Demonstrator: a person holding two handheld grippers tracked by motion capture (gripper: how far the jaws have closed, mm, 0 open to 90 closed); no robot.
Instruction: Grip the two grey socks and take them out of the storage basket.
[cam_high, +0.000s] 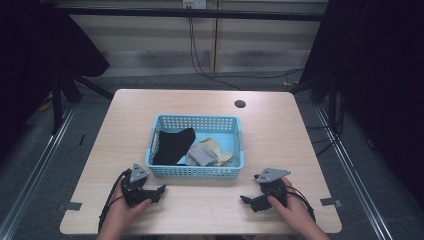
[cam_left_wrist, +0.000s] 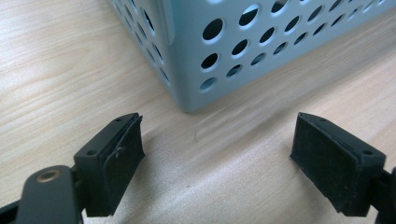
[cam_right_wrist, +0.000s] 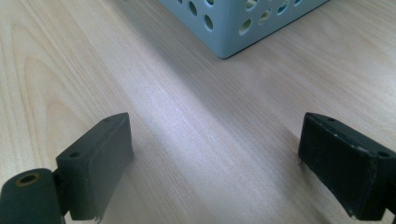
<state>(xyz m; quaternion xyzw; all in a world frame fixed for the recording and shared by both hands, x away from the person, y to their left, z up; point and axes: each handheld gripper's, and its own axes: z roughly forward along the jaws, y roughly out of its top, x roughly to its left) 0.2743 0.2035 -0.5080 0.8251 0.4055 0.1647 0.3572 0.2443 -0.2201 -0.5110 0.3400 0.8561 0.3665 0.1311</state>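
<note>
A light blue perforated basket (cam_high: 195, 171) stands in the middle of the wooden table (cam_high: 280, 140). Inside lie a black cloth (cam_high: 172, 145), a grey cloth (cam_high: 202, 155) and a pale yellow cloth (cam_high: 218, 148). My left gripper (cam_high: 156, 194) rests near the basket's front left corner, open, nothing between its jaws. In the left gripper view the basket corner (cam_left_wrist: 187, 100) lies just beyond the left gripper (cam_left_wrist: 217, 154). My right gripper (cam_high: 248, 201) sits by the front right, open and empty. The right gripper (cam_right_wrist: 215, 158) faces bare wood, with the basket corner (cam_right_wrist: 224, 46) farther off.
A round cable hole (cam_high: 240, 104) sits in the table's far right part. Cables (cam_high: 200, 60) hang behind the table. Tape marks (cam_high: 73, 205) lie at the front left and front right corners. Dark frames stand on both sides.
</note>
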